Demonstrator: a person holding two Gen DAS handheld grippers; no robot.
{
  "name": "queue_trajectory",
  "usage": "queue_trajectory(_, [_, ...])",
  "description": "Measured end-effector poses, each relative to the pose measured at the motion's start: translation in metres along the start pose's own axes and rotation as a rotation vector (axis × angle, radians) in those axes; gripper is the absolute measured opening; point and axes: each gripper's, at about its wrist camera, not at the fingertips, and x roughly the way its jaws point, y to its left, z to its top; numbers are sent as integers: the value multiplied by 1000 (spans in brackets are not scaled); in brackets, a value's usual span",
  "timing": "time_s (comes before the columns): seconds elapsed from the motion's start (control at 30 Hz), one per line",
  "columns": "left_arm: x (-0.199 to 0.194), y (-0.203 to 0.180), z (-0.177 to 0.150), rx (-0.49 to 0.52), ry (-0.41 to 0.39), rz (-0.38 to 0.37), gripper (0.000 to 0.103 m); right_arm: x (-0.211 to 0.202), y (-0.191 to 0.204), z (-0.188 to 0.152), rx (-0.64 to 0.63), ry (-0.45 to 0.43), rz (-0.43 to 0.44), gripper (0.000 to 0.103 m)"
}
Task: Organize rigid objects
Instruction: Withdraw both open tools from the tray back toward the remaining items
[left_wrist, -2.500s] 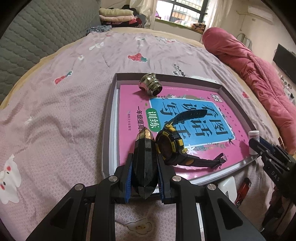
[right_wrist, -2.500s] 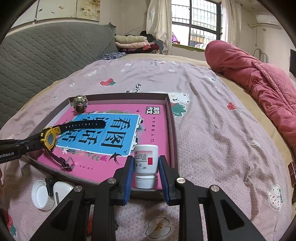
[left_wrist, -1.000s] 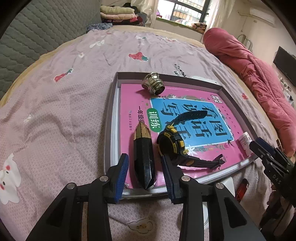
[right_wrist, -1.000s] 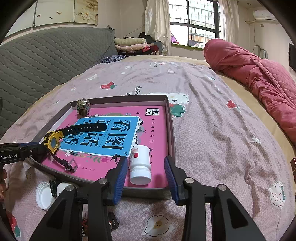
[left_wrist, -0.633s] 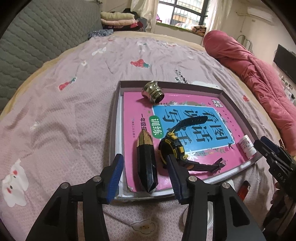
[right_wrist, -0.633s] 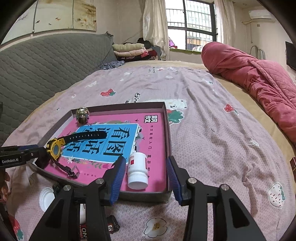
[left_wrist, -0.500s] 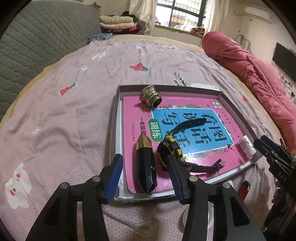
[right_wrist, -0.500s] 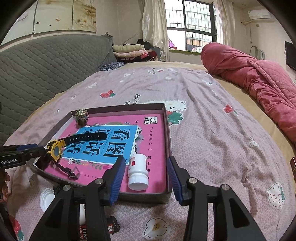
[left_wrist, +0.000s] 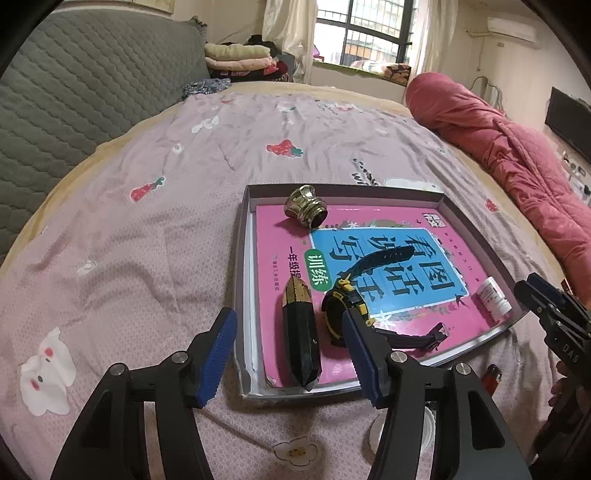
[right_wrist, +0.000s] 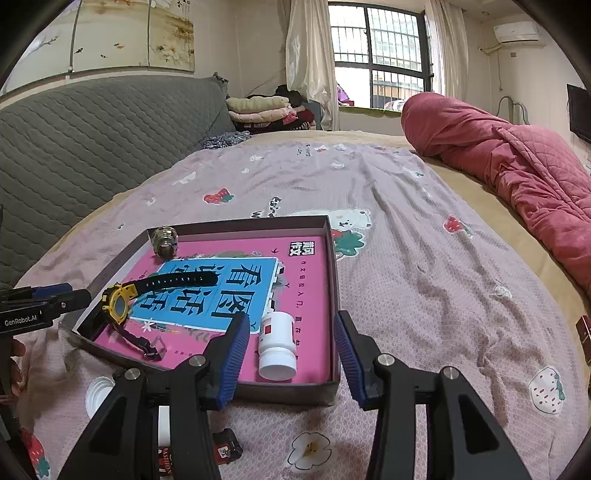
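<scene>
Bed (left_wrist: 155, 236): I am working over a pink printed sheet; everything below is placed against the tray.
Tray (left_wrist: 239, 280): it is lying flat on the bed, shallow and dark-walled, with a pink book (left_wrist: 369, 229) filling its floor.
Left gripper (left_wrist: 288, 345): I am holding it at the tray's near edge, tilted down. Its jaws have just been opening and are standing wide apart, pads clear of the crystal that lies in the gap between them.
Right gripper (right_wrist: 290, 356): I am holding it at the tray's near right corner. Its jaws have also just been opening and are standing apart, gripping nothing; the bottle sits in the gap, untouched.
Crystal (left_wrist: 300, 332): this dark pointed bar is resting on the book in the tray's near left part. Its long axis is running away from me, in line with the left fingers, gold tip toward the tray's far wall.
Watch (left_wrist: 347, 306): it is lying just right of the crystal, strap stretching toward the tray's middle, close by the left gripper's right finger.
Bottle (right_wrist: 277, 345): it is lying on its side in the tray's near right corner, white cap pointing at me, long axis along the right fingers.
Knob (left_wrist: 304, 206): this metal piece is sitting at the tray's far left corner.
Leftovers: a white lid (right_wrist: 96, 393) and a lighter (left_wrist: 491, 376) are lying outside the tray's near wall, I judge the next things to collect; the lid sits nearer the left hand.
</scene>
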Motion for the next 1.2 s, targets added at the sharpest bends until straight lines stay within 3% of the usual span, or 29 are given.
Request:
queue_trajectory(0.67, [-16,-12,-8,35,-32,-42,62,-17,11,-2,-36,-21,6,48])
queue_trajectory(1.2, [-31,-31,-32,96,17,-97,62,-35,25,-9,-74,-25,33,49])
